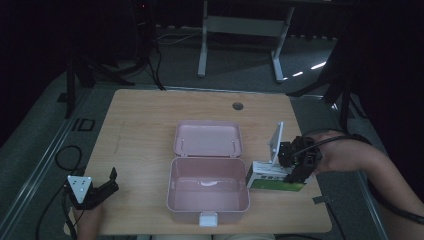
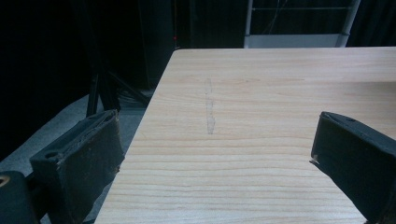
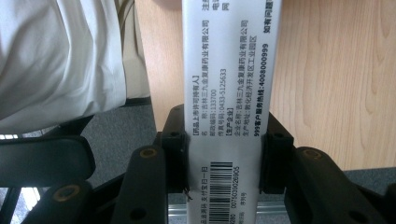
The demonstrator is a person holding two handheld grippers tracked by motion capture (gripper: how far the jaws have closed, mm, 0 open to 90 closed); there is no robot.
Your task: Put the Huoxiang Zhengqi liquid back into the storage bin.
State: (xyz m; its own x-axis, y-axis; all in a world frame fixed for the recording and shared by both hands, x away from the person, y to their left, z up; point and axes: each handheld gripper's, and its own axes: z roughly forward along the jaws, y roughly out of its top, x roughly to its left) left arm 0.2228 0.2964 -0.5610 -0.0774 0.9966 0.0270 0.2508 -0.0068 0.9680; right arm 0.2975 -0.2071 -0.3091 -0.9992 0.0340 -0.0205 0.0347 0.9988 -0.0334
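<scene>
Pink case (image 1: 207, 192) open mid-desk (image 1: 140, 125); right gripper (image 1: 295, 167), three o'clock, fingers pinching medicine box (image 1: 272, 179), seemingly for packing; left gripper (image 1: 107, 186), eight o'clock, fingers spread, idle.

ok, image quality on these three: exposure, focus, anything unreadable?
High view: dim, room beyond the table nearly black, one floor glare streak. Left gripper view: even light, woodgrain sharp, near jaws soft. Right gripper view: bright; print and barcode on the medicine box readable, with the right hand-held gripper shut on it.
</scene>
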